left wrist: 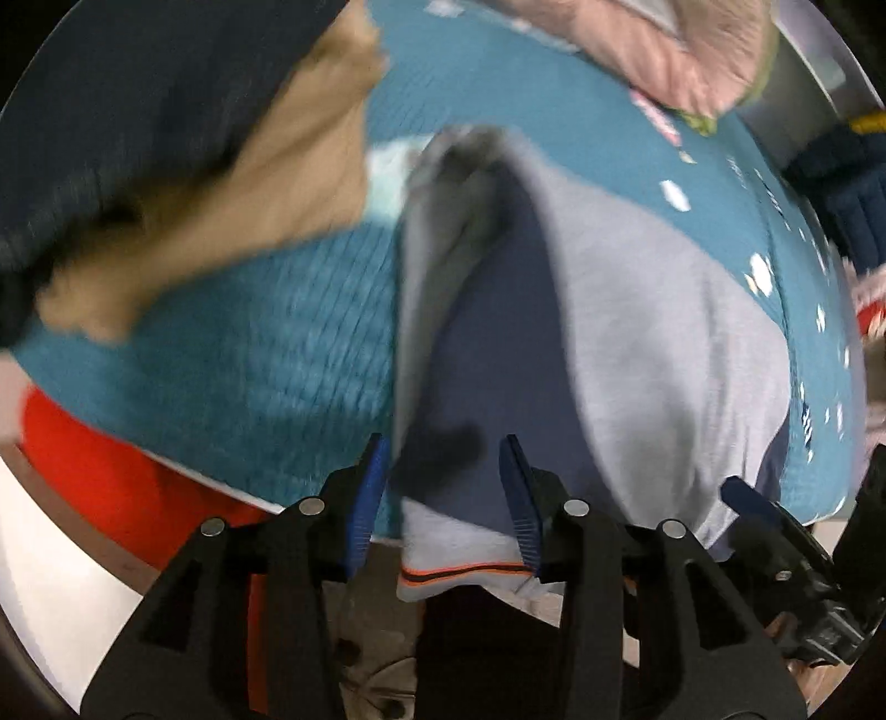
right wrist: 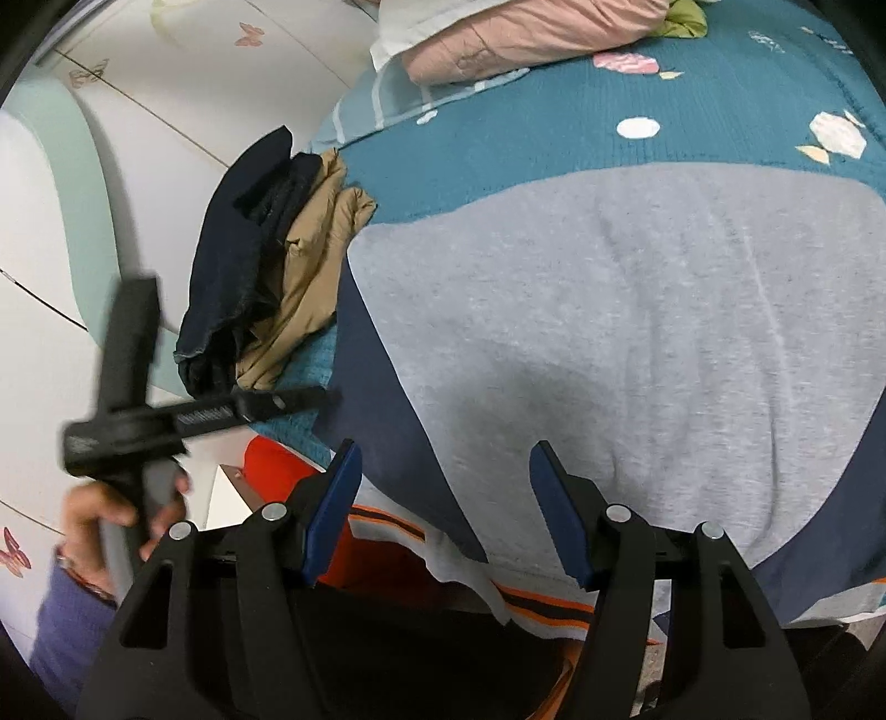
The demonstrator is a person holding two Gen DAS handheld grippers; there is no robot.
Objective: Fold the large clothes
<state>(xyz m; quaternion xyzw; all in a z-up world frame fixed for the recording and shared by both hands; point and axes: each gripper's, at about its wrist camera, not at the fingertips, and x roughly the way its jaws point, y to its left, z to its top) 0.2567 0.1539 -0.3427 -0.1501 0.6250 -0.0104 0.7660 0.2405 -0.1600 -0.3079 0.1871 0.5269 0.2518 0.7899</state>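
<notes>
Left wrist view shows my left claw (left wrist: 446, 495) pointing steeply down over the near edge of the bed, its blue pads parted, with a fold of the grey sweatshirt with navy sleeves and an orange-striped hem (left wrist: 653, 354) lying between them. Blur keeps me from saying whether either pad touches the cloth, but I see no pinch, so I call this claw open. The hem hangs at 6 o'clock, just past the fingertips, and a raised ridge of grey and navy cloth runs up toward 12.

My right claw (right wrist: 446, 512) also stands open, empty, hovering over the sweatshirt's lower edge. In its view the garment (right wrist: 637, 332) lies spread across the teal quilted bedspread with pale shapes (right wrist: 554, 111), body flat, one navy sleeve at 9 o'clock, hem draping off the bed at 6. A tan padded jacket (right wrist: 315, 266) and a dark navy garment (right wrist: 232, 277) sit piled at 10 o'clock, just beside that sleeve. A pink quilt (right wrist: 526, 33) lies at 12. My left hand (right wrist: 111, 520) shows at 8 o'clock, gripping its tool.

As I judge it, the fold is barely begun. The risks: with neither claw pinching, the hanging hem could drag the sweatshirt off the bed; closing on the bunched ridge could catch several layers and skew the fold; and swinging the sleeve across could snag the neighbouring pile.
</notes>
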